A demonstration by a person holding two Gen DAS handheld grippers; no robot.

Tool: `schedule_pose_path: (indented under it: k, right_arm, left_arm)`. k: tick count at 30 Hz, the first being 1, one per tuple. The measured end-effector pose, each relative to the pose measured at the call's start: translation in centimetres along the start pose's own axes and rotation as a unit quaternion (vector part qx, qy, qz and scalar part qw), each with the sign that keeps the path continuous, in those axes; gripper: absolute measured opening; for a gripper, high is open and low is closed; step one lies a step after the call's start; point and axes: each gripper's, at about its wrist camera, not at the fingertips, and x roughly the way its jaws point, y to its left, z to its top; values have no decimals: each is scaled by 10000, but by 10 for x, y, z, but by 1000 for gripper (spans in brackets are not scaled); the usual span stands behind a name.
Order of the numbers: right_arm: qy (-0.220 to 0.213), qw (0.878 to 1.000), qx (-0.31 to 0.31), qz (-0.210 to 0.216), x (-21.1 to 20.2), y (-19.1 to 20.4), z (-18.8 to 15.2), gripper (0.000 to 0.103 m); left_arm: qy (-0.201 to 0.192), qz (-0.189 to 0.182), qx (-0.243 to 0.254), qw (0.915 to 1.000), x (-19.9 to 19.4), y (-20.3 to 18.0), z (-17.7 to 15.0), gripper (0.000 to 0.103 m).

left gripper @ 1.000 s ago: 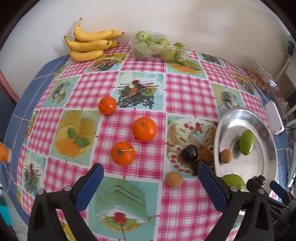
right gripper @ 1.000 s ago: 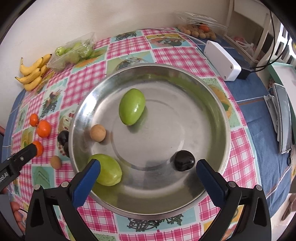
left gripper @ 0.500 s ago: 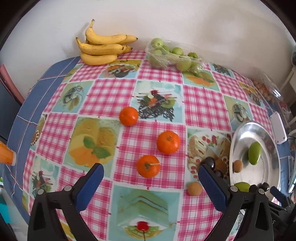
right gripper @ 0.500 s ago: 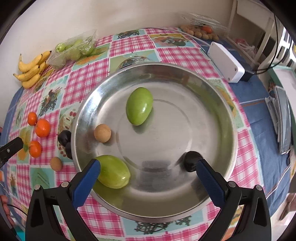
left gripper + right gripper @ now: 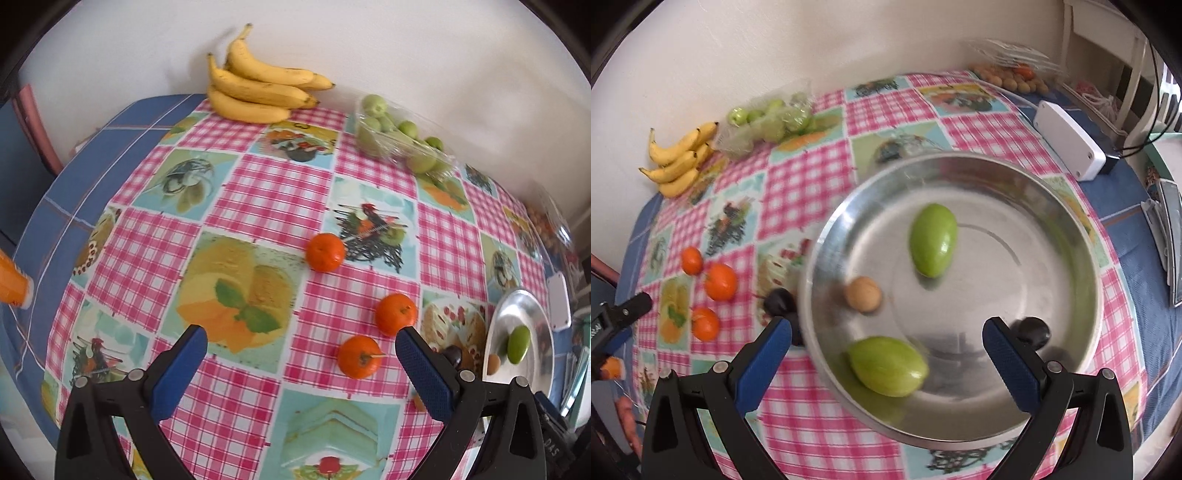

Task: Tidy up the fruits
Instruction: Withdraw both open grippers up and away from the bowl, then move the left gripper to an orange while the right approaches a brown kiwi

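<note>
Three oranges [image 5: 325, 253] [image 5: 396, 319] [image 5: 359, 356] lie on the checked tablecloth. My left gripper [image 5: 299, 347] hovers open and empty just left of the nearest two. A metal bowl [image 5: 1015, 206] holds two green mangoes [image 5: 933, 245] [image 5: 888, 365], a small brown fruit [image 5: 862, 294] and a dark plum [image 5: 1034, 332]. My right gripper [image 5: 886, 332] hangs open over the bowl's near side, above the nearer mango, with nothing held. Another dark plum [image 5: 779, 301] rests on the cloth against the bowl's left rim.
Bananas [image 5: 258, 92] and a bag of small green fruits [image 5: 402, 136] sit by the back wall. A white box [image 5: 1069, 146] and a clear tray of brown fruits [image 5: 1012, 77] stand beyond the bowl. An orange object [image 5: 11, 280] pokes in at the table's left edge.
The left gripper has swung left, so the oranges and bowl now lie to its right. The right gripper has drawn back and left; the dark plum has rolled right in the bowl.
</note>
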Motion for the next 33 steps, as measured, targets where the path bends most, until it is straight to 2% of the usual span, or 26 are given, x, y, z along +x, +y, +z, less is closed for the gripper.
schedule_pose_path:
  k: [3,7,14,18,22,26,33]
  right_arm:
    - [-55,9999,-29,151,-2,15,0,103]
    - [-19,9989,-36,469,-1,34,0,103]
    - [-4,9973,-463,574,5,73,-5,103]
    - [142,9961,-578,644,13,87,-9,103]
    - [314,9938,-637,860,22,96,-13,103]
    - [329,9928,-898,723,25,105,-17,103]
    - [547,9915,-938,714,37,106,-21,103]
  left_arm:
    - [1,-72,-257,9996,-1,13,3,103]
    - [-13,-74,-355,9993,0,23,5,103]
    - [-237,-46,-406,9989,-4,37,7,103]
    - [-248,-7,-321,9992,-1,38,7,103]
    - [-2,-348,5,9994,8,30,4,103]
    - [132,-436,251,9986,14,17,1,103]
    - [232,-427,389,9981,20,6,-2,103]
